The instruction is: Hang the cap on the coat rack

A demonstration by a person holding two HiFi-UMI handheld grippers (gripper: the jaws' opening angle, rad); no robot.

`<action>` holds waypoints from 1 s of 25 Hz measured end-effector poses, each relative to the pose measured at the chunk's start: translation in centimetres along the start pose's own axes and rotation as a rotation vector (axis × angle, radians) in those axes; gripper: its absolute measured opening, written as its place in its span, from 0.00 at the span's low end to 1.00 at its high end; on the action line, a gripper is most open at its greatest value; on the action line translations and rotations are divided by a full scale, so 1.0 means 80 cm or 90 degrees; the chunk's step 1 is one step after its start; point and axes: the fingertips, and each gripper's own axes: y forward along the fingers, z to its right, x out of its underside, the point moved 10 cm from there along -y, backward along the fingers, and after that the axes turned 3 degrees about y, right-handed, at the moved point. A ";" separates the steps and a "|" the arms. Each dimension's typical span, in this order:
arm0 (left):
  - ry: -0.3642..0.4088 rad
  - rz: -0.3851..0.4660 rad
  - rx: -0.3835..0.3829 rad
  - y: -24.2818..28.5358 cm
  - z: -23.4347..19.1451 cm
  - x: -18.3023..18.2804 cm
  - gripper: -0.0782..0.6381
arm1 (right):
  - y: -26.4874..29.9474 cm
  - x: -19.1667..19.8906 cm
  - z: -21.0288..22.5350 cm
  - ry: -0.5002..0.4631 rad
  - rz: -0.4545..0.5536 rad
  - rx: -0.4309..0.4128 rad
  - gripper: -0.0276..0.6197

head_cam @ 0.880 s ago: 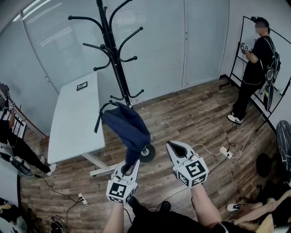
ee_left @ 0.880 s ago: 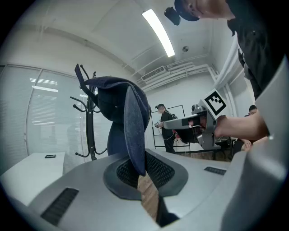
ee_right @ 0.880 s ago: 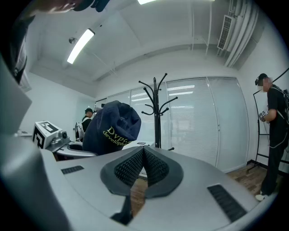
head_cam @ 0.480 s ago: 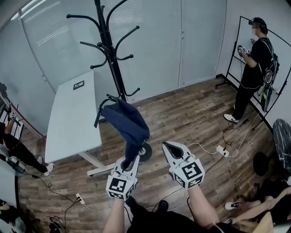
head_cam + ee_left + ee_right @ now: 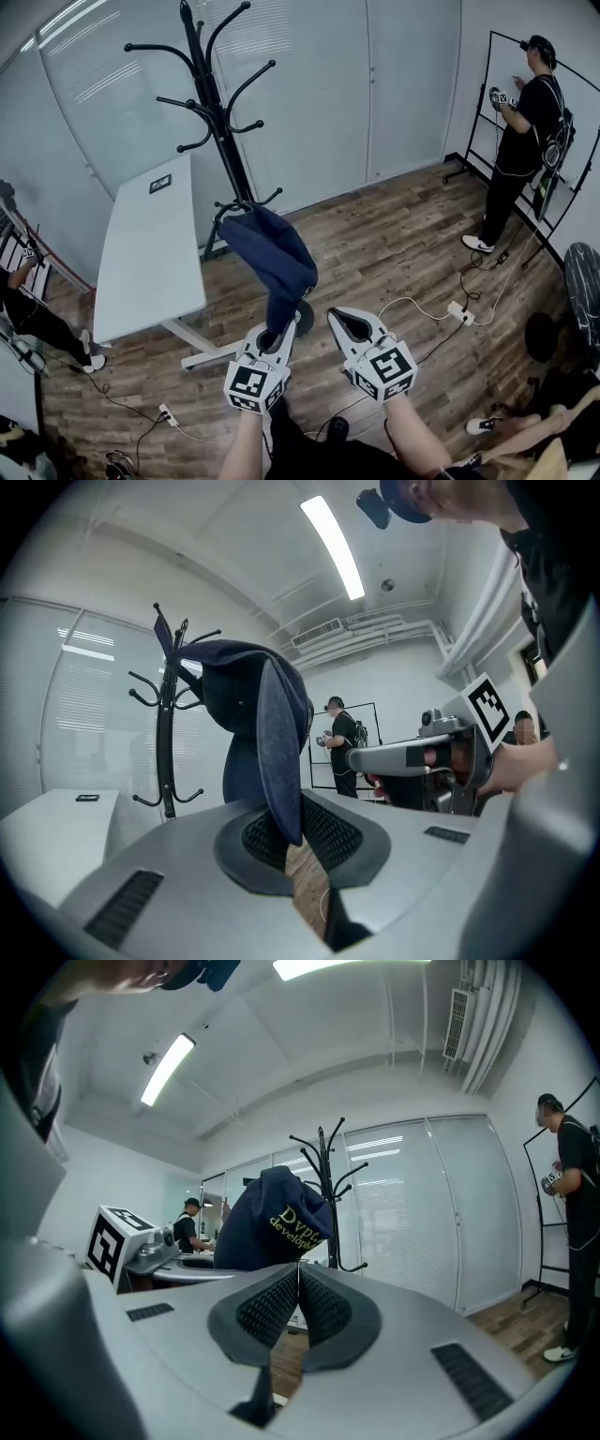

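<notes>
A navy cap (image 5: 272,258) hangs upward from my left gripper (image 5: 273,338), which is shut on its brim. In the left gripper view the brim (image 5: 279,761) is pinched between the jaws (image 5: 286,832). The black coat rack (image 5: 220,122) stands behind the cap, and the cap's top reaches about its lowest hooks. My right gripper (image 5: 343,319) is beside the left one, shut with nothing in it (image 5: 298,1279). The right gripper view shows the cap (image 5: 277,1222) with yellow print in front of the rack (image 5: 328,1185).
A white table (image 5: 155,244) stands left of the rack. The rack's round base (image 5: 304,317) rests on the wood floor. One person (image 5: 525,122) stands at the far right by a black frame, another (image 5: 23,305) at the left edge. Cables and a power strip (image 5: 464,314) lie at right.
The cap stays held in my left gripper and has come a little closer to the rack's lower hooks. Both grippers have drifted slightly and sit nearer each other.
</notes>
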 end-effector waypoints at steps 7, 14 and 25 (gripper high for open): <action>-0.009 -0.008 0.004 0.011 -0.009 0.013 0.15 | 0.012 0.012 0.020 0.041 -0.020 0.025 0.09; -0.012 0.005 0.008 0.054 -0.061 0.023 0.15 | 0.068 0.008 0.046 0.038 -0.034 0.047 0.09; 0.022 0.071 0.054 0.149 -0.133 -0.011 0.15 | 0.148 -0.056 0.106 -0.020 -0.009 0.095 0.09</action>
